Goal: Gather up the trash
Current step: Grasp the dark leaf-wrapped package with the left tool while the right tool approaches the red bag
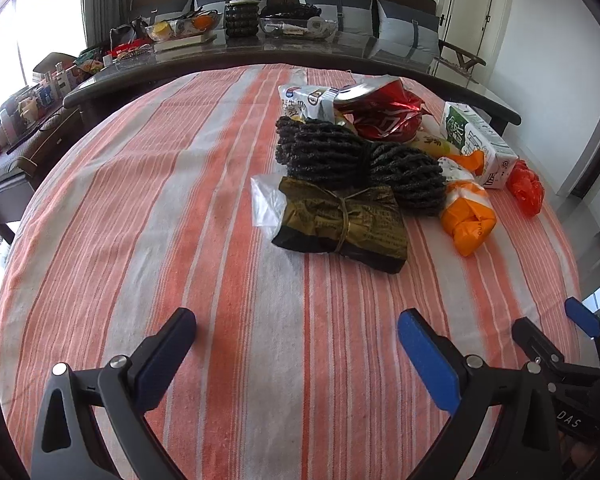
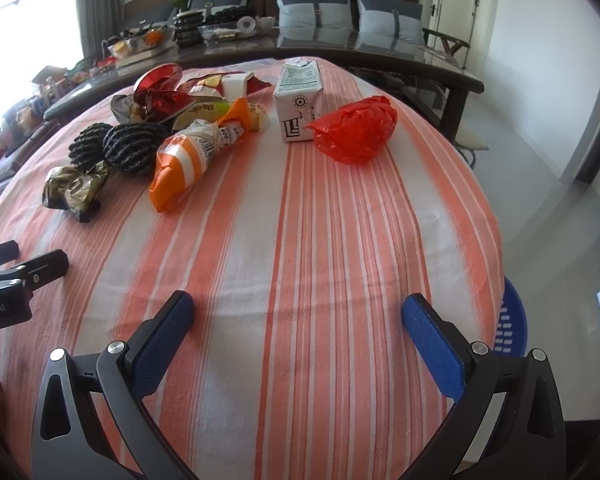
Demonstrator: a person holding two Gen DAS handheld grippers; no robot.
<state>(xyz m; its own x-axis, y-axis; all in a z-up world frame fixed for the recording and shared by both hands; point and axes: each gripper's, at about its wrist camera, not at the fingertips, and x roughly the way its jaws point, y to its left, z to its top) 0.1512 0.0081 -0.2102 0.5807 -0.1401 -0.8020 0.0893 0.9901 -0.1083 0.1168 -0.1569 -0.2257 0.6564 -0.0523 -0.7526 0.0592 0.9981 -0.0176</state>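
You hold both grippers low over the near edge of the striped tablecloth (image 1: 180, 200), side by side and aimed toward the trash at the far side. Your left gripper (image 1: 296, 332) has its jaws spread wide with nothing between them, only bare cloth; your right gripper (image 2: 298, 312) is spread just as wide and equally empty. In the left wrist view your right gripper shows at the lower right edge, and in the right wrist view your left gripper shows at the left edge, so the two sit near each other but apart. The trash lies well ahead of both tools: a dark gold wrapped packet (image 1: 340, 224) tied with string sits nearest your left gripper, with a clear plastic bag (image 1: 266, 204) touching its left side and a bundle of dark twisted rope (image 1: 356, 160) just behind it. An orange and white wrapper (image 2: 184, 164) lies to the right of those, then a milk carton (image 2: 298, 100) standing upright with a crumpled red plastic bag (image 2: 356, 128) against its right side. A red foil snack bag (image 1: 384, 112) and other wrappers crowd behind the rope. A blue basket (image 2: 512, 320) shows beyond the table's right edge.
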